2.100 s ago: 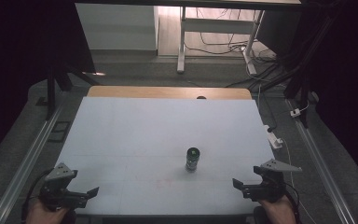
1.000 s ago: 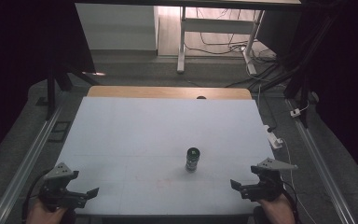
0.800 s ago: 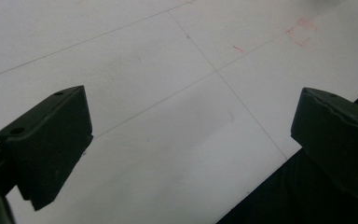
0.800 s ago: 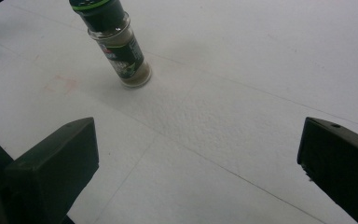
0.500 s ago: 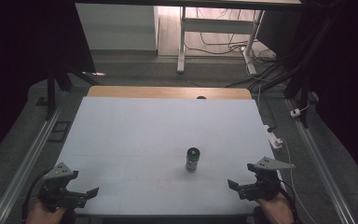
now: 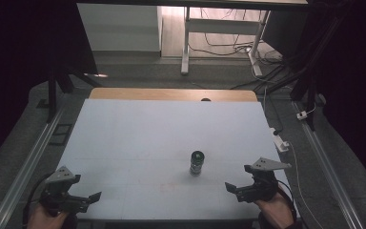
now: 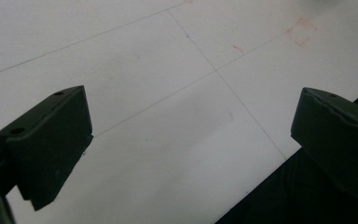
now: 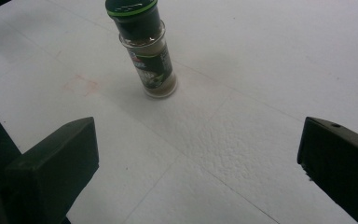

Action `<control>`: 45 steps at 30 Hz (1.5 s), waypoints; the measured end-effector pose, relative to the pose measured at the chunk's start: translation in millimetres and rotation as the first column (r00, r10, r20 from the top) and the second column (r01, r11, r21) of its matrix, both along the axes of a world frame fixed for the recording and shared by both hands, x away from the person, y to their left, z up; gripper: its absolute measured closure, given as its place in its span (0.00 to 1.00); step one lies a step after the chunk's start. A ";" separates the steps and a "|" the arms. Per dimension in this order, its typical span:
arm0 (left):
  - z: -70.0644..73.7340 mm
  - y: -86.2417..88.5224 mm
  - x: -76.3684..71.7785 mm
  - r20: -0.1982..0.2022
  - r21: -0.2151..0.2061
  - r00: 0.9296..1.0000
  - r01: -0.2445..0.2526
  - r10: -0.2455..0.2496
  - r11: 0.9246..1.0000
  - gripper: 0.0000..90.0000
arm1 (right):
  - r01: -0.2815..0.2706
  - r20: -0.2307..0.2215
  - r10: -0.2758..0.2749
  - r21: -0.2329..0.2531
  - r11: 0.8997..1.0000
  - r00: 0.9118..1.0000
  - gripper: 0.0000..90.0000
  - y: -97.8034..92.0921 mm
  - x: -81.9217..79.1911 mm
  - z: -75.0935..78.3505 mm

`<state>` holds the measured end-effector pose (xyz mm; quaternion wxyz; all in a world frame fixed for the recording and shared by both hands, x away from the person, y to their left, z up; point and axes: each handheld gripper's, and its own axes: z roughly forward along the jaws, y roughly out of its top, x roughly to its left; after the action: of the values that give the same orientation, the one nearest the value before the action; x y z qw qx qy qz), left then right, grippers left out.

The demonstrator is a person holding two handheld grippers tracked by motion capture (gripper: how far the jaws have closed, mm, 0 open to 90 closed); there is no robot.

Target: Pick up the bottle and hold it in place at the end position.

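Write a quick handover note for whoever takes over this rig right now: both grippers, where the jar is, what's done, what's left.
Left hand-held gripper: open, holding nothing, low over the near left corner of the table.
Right hand-held gripper: open, holding nothing, near the right front edge, jaws pointed toward the spice jar.
Spice jar: upright on the table, right of centre, dark lid with a green ring on, apart from both grippers. It stands ahead of the right jaws in the right gripper view.
Done: nothing grasped yet.
Left: probably bring the right gripper forward to the jar and close on it.
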<state>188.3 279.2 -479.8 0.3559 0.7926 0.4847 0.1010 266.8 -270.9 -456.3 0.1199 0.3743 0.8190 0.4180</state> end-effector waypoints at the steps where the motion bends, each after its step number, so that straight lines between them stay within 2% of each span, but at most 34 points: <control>1: 0.0 -0.1 0.0 0.000 0.000 1.000 0.000 0.000 1.000 0.00 | -0.005 -0.005 0.005 0.005 1.000 1.000 0.00 1.1 0.4 -0.4; 10: 0.0 -0.1 0.1 -0.001 0.001 1.000 0.001 -0.001 1.000 0.00 | -0.045 0.010 0.045 0.010 0.999 0.999 0.00 11.9 6.3 -3.3; 17: 0.1 -0.3 -0.3 0.002 0.002 1.000 0.002 -0.002 1.000 0.00 | -0.080 -0.014 0.080 -0.020 0.997 0.997 0.00 27.9 15.0 -9.1; 20: 0.1 -0.3 -0.3 0.003 0.002 1.000 0.002 -0.002 1.000 0.00 | -0.093 -0.031 0.093 -0.016 0.995 0.995 0.00 31.4 17.9 -10.9; 30: 0.1 -0.4 -0.3 0.002 0.002 1.000 0.002 -0.002 1.000 0.00 | -0.106 -0.012 0.105 -0.055 0.993 0.994 0.00 48.5 30.8 -17.1; 45: 0.0 -0.3 -0.1 0.001 0.002 1.000 0.004 -0.004 1.000 0.00 | -0.139 -0.046 0.135 -0.085 0.987 0.990 0.00 76.3 50.7 -31.0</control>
<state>188.2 278.8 -479.8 0.3553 0.7939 0.4830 0.1011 317.6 -194.6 -487.3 0.0909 0.3196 0.8627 0.3812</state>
